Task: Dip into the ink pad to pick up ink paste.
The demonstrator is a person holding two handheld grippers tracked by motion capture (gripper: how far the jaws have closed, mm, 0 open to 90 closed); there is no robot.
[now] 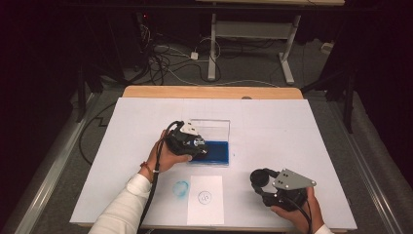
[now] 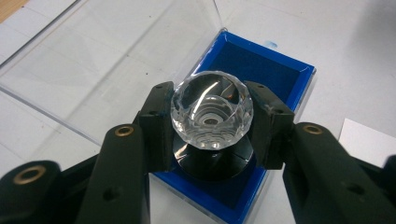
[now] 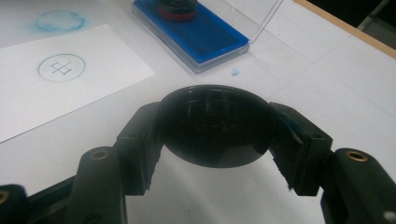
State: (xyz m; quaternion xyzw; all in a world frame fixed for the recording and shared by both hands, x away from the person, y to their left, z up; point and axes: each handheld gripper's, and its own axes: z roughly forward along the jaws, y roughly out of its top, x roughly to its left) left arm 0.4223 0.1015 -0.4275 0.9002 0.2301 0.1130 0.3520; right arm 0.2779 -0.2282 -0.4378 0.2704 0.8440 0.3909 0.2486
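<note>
A round stamp with a clear faceted knob (image 2: 212,109) and a black base (image 2: 212,163) stands on the blue ink pad (image 2: 261,65). My left gripper (image 2: 212,123) is shut on the knob, one pad on each side. Seen from the high view, that left gripper (image 1: 197,147) sits over the left end of the ink pad case (image 1: 216,152). My right gripper (image 3: 215,137) is shut on a black round cap (image 3: 215,123), held just above the table at the front right (image 1: 261,179). From the right gripper view, the stamp (image 3: 176,8) rests on the pad (image 3: 205,37).
The case's clear lid (image 1: 212,127) stands open behind the pad. A white paper sheet (image 1: 205,199) with a circular stamped mark (image 3: 61,67) lies near the front edge, with a blue ink smudge (image 1: 180,188) on the table to its left.
</note>
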